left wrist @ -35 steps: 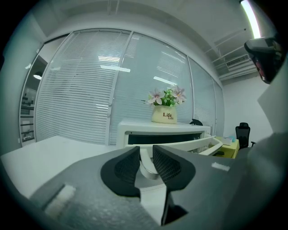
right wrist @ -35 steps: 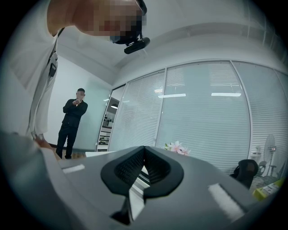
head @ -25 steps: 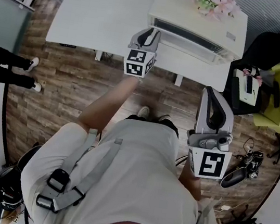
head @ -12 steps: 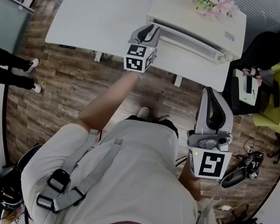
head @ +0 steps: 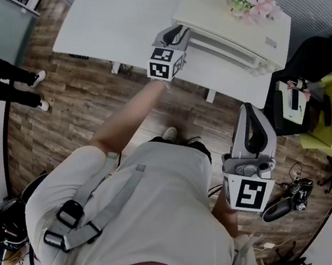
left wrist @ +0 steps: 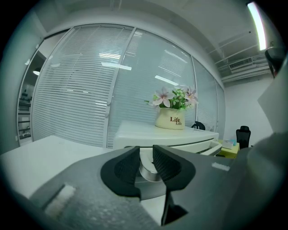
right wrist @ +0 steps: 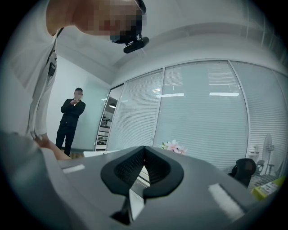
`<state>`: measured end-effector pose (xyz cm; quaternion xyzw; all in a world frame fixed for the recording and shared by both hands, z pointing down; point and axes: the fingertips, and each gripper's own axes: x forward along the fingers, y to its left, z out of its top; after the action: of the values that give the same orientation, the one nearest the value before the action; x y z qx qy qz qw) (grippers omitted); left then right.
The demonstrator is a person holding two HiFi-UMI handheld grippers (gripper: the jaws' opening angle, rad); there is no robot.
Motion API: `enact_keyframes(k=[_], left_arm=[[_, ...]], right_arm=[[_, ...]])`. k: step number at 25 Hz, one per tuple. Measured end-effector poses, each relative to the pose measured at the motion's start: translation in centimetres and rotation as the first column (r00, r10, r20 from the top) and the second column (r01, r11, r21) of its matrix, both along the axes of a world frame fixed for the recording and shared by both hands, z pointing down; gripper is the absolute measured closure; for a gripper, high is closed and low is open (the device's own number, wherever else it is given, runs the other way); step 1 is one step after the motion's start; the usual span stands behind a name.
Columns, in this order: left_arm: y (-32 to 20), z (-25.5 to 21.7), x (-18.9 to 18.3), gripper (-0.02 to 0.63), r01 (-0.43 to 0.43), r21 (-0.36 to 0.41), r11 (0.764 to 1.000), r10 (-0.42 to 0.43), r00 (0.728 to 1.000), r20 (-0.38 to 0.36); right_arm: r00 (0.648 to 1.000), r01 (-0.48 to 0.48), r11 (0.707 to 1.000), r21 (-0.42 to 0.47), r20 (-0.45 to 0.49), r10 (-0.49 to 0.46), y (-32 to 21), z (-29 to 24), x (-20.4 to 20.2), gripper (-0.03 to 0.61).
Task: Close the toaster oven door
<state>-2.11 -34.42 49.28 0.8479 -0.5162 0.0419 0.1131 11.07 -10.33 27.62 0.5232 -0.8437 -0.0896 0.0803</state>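
Across the top of the head view, a smooth white counter (head: 116, 15) carries a boxy cream toaster oven (head: 246, 20) topped with pink flowers (head: 252, 0). Its door (head: 226, 46) stands nearly shut. The left tool (head: 180, 34), arm stretched forward, meets the door's left end, higher than a second ago, when the door hung wider. The right tool (head: 249, 109) is held beside the torso.

Left gripper view: ribbed black jaws narrowly apart, a round silver knob (left wrist: 148, 173) showing behind the gap.

Right gripper view: jaws closed, empty.
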Motion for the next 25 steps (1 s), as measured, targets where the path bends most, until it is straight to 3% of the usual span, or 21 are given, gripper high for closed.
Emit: enact_keyframes(k=[16, 25], left_arm=[[-0.2, -0.7, -0.1, 0.518, -0.006, 0.044, 0.999, 0.004, 0.999, 0.048], [4.0, -3.9, -1.0, 0.529, -0.053, 0.075, 0.996, 0.052, 0.999, 0.016]], right_arm=[[1.000, -0.026, 1.000, -0.006, 0.005, 0.026, 0.1, 0.4, 0.5, 0.574], [0.999, -0.039, 0.999, -0.009, 0.003, 0.039, 0.6, 0.5, 0.6, 0.574]])
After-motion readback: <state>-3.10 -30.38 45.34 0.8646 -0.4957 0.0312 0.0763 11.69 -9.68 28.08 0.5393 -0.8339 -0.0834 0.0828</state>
